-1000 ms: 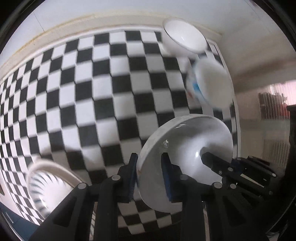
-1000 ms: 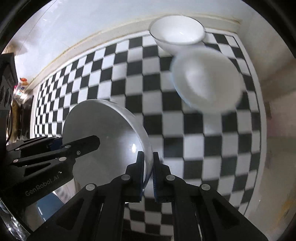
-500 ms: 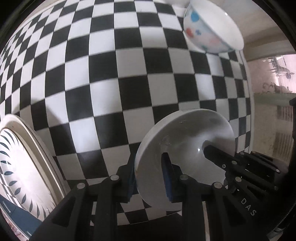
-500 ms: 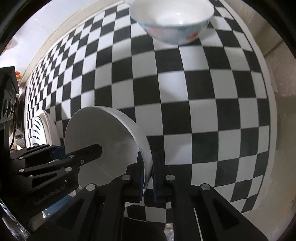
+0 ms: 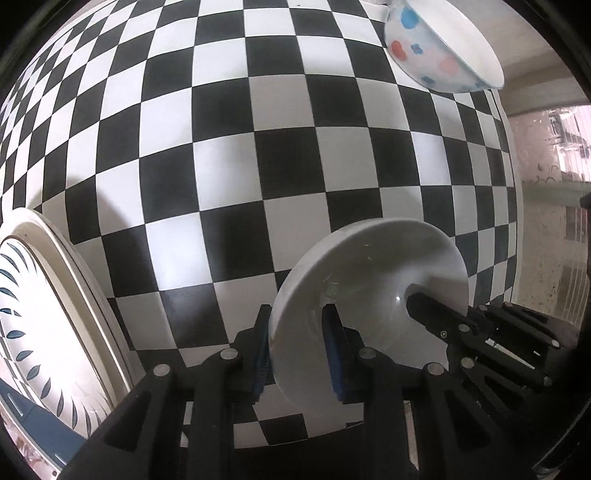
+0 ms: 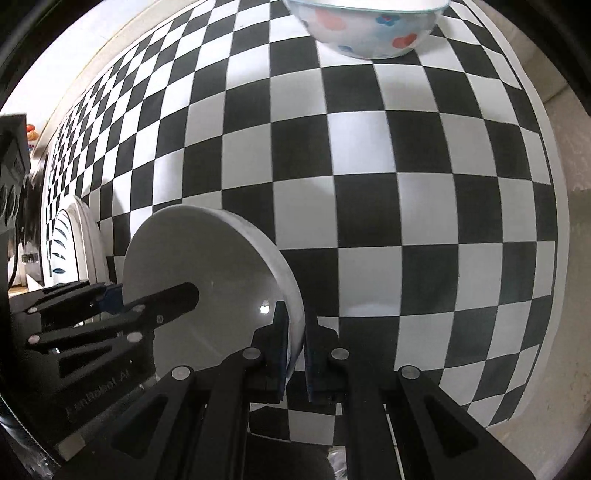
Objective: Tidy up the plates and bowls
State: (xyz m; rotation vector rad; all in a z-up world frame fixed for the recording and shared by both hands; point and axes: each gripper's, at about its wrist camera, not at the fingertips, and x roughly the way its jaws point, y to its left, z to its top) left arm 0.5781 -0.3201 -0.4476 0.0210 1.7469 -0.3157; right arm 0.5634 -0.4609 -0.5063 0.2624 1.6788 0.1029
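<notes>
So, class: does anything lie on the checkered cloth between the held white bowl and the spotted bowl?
Nothing visible does. Both grippers, left and right, clamp the white bowl; only bare checkered cloth separates it from the spotted bowl.

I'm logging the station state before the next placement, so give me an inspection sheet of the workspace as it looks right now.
Surface: checkered black-and-white tablecloth, pale border at the right edge.
Job's things: plain white bowl held at its rim from both sides; spotted bowl upright at the far end; leaf-patterned plate at the left.
Clutter: nothing seen on the cloth.
Grippers: left gripper and right gripper each clamp the white bowl's rim.
Cables: nothing seen.
Surroundings: pale wall beyond the table; dark appliance at far left, details unclear.
</notes>
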